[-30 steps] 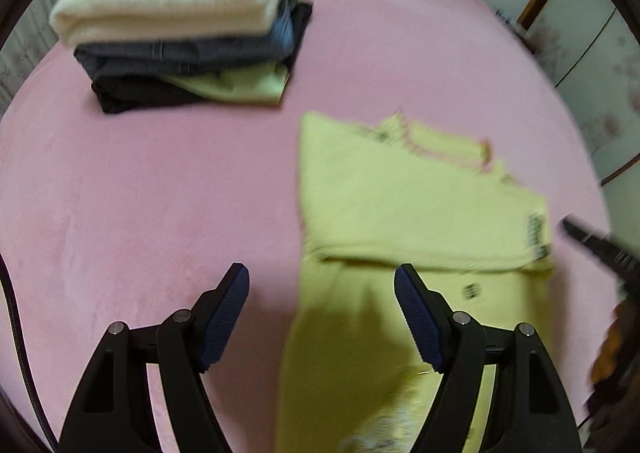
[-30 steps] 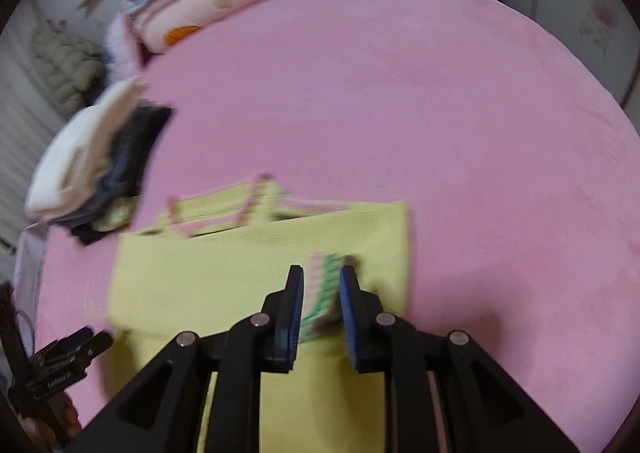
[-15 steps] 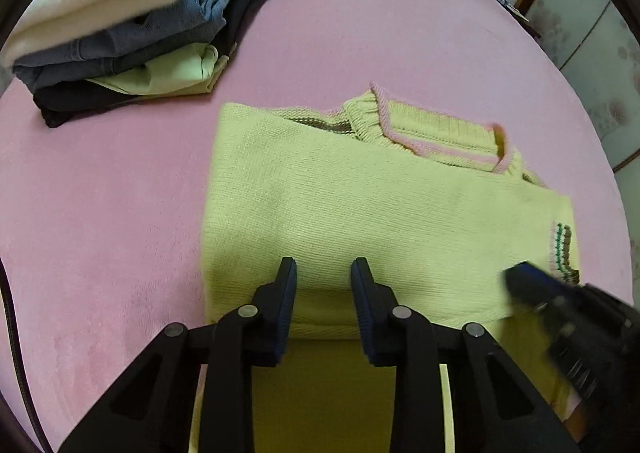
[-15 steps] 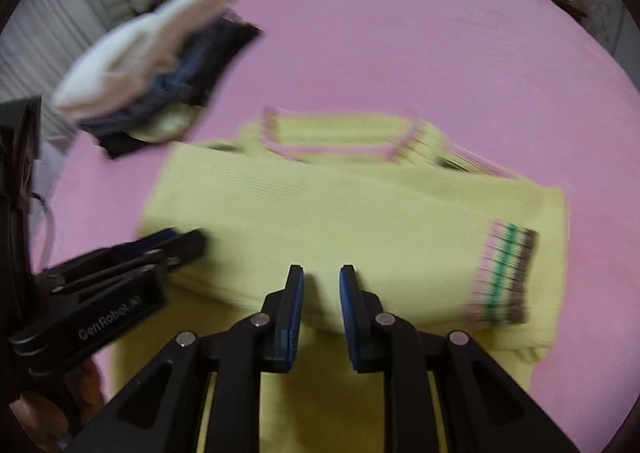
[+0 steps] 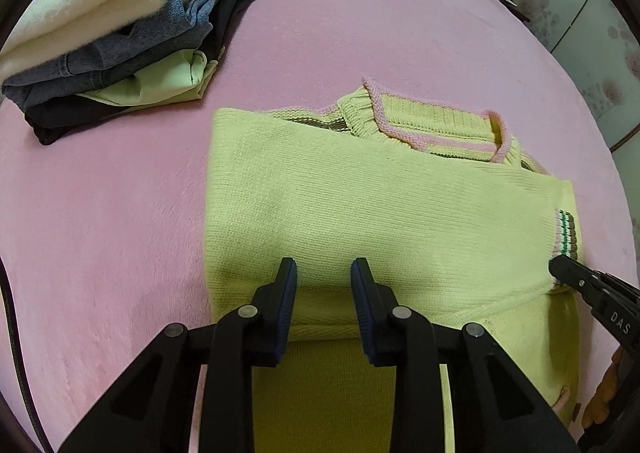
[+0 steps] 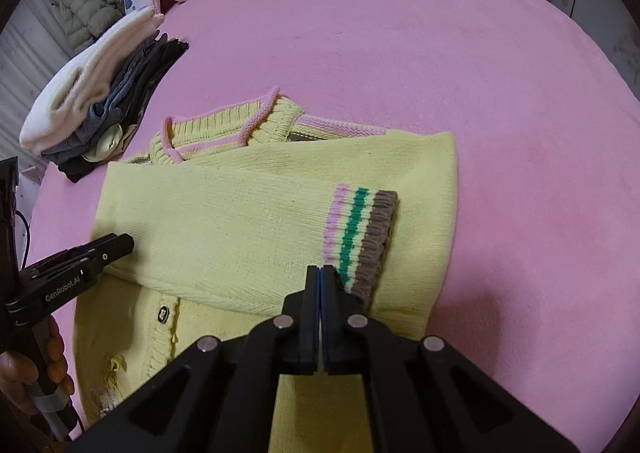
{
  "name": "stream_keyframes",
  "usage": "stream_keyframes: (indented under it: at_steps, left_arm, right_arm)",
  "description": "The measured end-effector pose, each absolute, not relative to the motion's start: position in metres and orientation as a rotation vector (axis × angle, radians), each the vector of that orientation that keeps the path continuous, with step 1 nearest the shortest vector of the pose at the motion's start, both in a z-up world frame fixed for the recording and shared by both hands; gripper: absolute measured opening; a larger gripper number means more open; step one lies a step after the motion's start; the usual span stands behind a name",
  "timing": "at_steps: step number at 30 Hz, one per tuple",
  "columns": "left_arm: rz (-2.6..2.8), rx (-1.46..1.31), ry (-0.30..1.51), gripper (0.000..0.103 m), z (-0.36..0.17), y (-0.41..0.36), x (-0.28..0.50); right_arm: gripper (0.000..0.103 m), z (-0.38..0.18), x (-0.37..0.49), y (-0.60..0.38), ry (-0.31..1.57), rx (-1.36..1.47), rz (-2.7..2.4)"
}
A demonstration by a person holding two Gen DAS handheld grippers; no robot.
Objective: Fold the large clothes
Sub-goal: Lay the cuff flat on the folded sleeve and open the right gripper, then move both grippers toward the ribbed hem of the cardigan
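So I've got the yellow knit sweater (image 5: 360, 213) lying flat on the pink bed (image 5: 360, 33), both sleeves already crossed over the chest and the collar pointing away from me. It's a soft, floppy knit, light enough I'd guess, but stretchy, so it'll sag and drag if I only grab 1 layer. The left hand-held gripper (image 5: 324, 293) sits over the lower edge of the folded sleeve with its fingers a little apart; looks like a bit of knit between them, but I wouldn't call it clamped. The right hand-held gripper (image 6: 320, 285) has its pads pressed together right beside the striped cuff (image 6: 360, 237), and I honestly can't tell if it's pinching fabric or just shut on nothing. For the next fold I'd take hold low, at the hem on both sides, pinching all layers together so the sleeves don't slide out, then lift slow. The stack of folded clothes (image 5: 120, 41) sits well apart to the left, probably where this one ends up.
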State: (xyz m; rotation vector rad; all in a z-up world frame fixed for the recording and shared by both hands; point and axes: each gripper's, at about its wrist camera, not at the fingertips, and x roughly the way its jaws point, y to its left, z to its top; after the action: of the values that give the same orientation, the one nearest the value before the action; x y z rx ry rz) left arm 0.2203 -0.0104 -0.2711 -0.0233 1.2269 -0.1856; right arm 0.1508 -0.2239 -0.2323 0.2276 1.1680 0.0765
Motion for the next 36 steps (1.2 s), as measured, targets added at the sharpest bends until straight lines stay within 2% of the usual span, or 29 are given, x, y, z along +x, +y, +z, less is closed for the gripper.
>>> stream_keyframes:
  at_steps: [4, 5, 7, 9, 15, 18, 22, 36]
  left_arm:
    - [-0.215, -0.023, 1.235, 0.028, -0.274, -0.008, 0.223]
    - [-0.222, -0.024, 1.241, 0.031, -0.274, -0.009, 0.224]
    - [-0.259, -0.050, 1.263, 0.045, -0.274, -0.009, 0.226]
    - [-0.301, -0.081, 1.277, 0.068, -0.272, -0.011, 0.227]
    - [-0.309, 0.027, 1.269, 0.095, -0.255, -0.029, 0.214]
    - [-0.319, 0.008, 1.274, 0.103, -0.241, -0.026, 0.209]
    - [-0.324, -0.045, 1.319, 0.103, -0.226, -0.015, 0.208]
    - [-0.360, -0.080, 1.239, 0.103, -0.159, 0.006, 0.178]
  right_arm:
    - [0.000, -0.238, 0.154, -0.229, 1.182, 0.263, 0.080]
    - [0.000, -0.238, 0.156, -0.229, 1.190, 0.262, 0.080]
    - [0.000, -0.238, 0.160, -0.226, 1.217, 0.238, 0.074]
    - [0.000, -0.237, 0.164, -0.222, 1.242, 0.225, 0.057]
    - [0.004, -0.222, 0.163, -0.214, 1.272, 0.247, 0.004]
    - [0.010, -0.207, 0.154, -0.213, 1.245, 0.292, -0.005]
    - [0.033, -0.181, 0.136, -0.211, 1.187, 0.341, -0.019]
    - [0.034, -0.121, 0.092, -0.193, 1.108, 0.339, -0.013]
